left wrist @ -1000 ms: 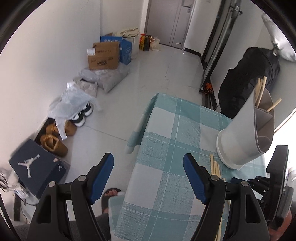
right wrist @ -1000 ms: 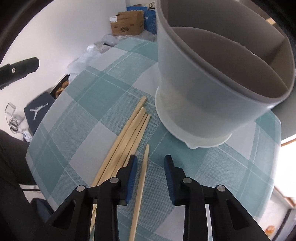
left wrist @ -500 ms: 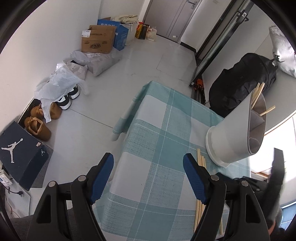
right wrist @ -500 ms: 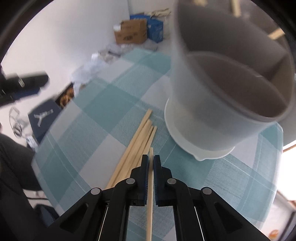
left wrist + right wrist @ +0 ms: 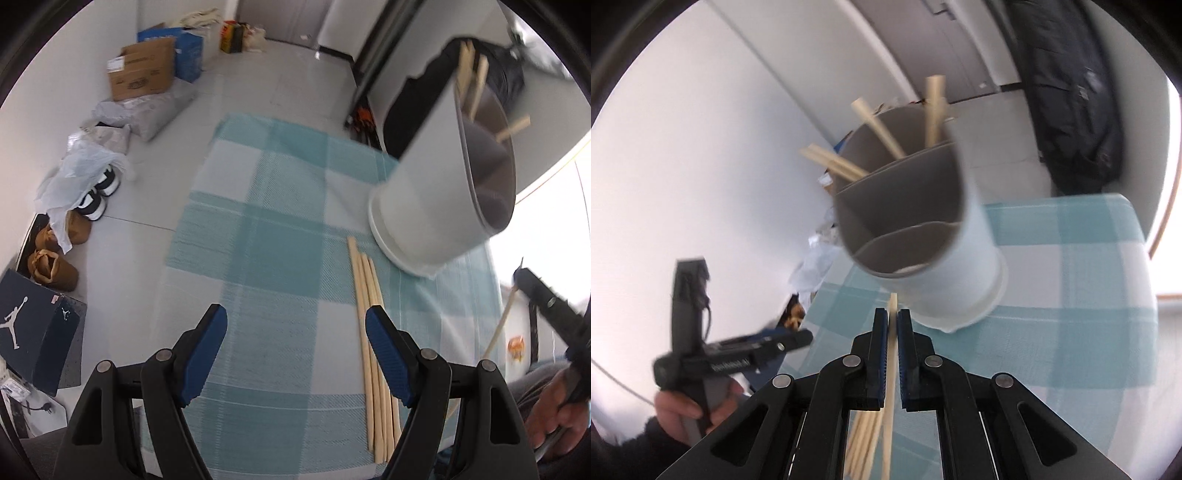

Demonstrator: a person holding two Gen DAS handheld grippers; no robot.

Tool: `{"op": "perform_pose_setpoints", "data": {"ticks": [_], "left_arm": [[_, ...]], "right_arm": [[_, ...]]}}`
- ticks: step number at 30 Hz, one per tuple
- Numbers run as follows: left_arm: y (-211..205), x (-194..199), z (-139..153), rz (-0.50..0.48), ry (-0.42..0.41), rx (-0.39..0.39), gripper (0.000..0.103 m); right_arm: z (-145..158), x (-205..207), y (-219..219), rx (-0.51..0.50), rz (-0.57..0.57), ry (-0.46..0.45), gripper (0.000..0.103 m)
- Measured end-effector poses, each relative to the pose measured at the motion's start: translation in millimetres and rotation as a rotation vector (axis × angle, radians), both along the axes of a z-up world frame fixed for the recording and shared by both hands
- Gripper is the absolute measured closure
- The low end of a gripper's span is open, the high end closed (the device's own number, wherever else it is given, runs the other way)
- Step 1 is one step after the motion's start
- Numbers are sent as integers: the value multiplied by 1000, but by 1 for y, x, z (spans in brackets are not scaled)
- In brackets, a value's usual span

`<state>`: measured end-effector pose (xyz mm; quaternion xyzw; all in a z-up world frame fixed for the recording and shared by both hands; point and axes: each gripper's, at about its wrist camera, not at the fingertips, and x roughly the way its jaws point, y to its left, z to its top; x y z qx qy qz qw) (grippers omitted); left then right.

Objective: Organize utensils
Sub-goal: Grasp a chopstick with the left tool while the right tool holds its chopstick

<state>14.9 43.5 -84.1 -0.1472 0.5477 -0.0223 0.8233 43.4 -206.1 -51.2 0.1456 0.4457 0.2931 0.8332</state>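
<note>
The right gripper (image 5: pixel 892 328) has its jaws clamped on a single chopstick (image 5: pixel 891 354), carried clear of the table and aimed tip-first at the holder (image 5: pixel 923 236) at twelve o'clock, probably to drop it into a compartment beside the chopsticks already standing there. The left gripper (image 5: pixel 295 332) hangs with jaws wide and empty over the checked cloth (image 5: pixel 280 229); the loose bundle (image 5: pixel 369 314) lies at its three o'clock, apparently next in line.
</note>
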Motion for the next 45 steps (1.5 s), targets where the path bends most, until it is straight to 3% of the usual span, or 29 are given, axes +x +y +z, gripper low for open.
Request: {"op": "perform_pose_setpoints", "data": {"ticks": [9, 16, 29, 36, 45], "left_arm": [[-28, 3, -20, -58, 109, 105, 29], [-38, 5, -26, -71, 121, 201, 29], [-45, 16, -30, -70, 115, 294, 29], [-40, 37, -32, -72, 118, 255, 35], [-38, 52, -30, -33, 75, 254, 35]], "right_arm": [[3, -6, -25, 182, -31, 9, 99], [8, -10, -38, 182, -41, -10, 99], [23, -14, -55, 186, -69, -73, 99], [21, -9, -66, 220, -88, -52, 99], [21, 1, -71, 238, -101, -41, 99]]}}
